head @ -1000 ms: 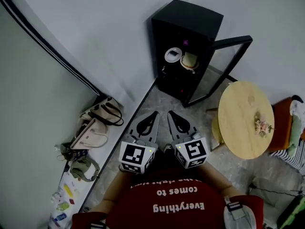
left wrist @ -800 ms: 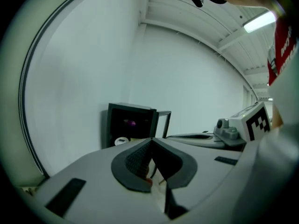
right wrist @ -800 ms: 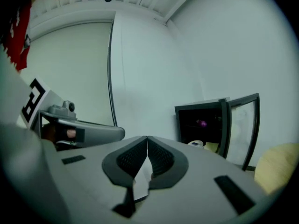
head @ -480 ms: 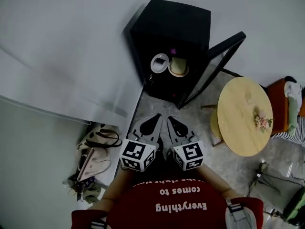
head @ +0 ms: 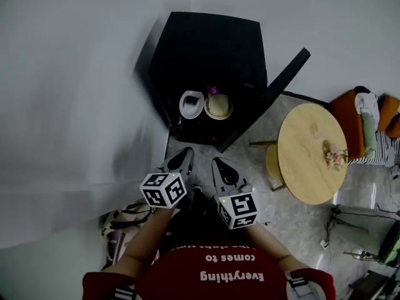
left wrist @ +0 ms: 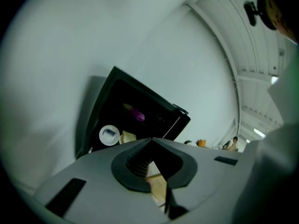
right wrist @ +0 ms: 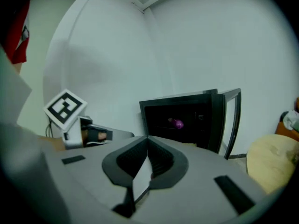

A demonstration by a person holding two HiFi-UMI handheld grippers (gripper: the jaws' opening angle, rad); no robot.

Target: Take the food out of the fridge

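A black fridge (head: pixel 212 55) stands against the wall with its glass door (head: pixel 278 89) swung open to the right. Inside it are a white bowl (head: pixel 191 104), a plate of pale yellow food (head: pixel 219 106) and a small purple item (head: pixel 212 90). The left gripper view shows the same bowl (left wrist: pixel 109 135) and purple item (left wrist: pixel 137 113). The purple item (right wrist: pixel 177 123) also appears in the right gripper view. My left gripper (head: pixel 185 153) and right gripper (head: pixel 217 163) are side by side, a short way in front of the fridge. Both point at it, shut and empty.
A round wooden table (head: pixel 306 167) with a small flower bunch (head: pixel 334 156) stands right of the fridge, and a stool (head: pixel 271 163) sits partly under it. Bags (head: pixel 115 227) lie on the floor at the left. An orange seat (head: pixel 356 120) is at the far right.
The view has drawn closer to the fridge and swung left. Both grippers have moved toward the fridge, and the left one has rolled. Both stayed shut.
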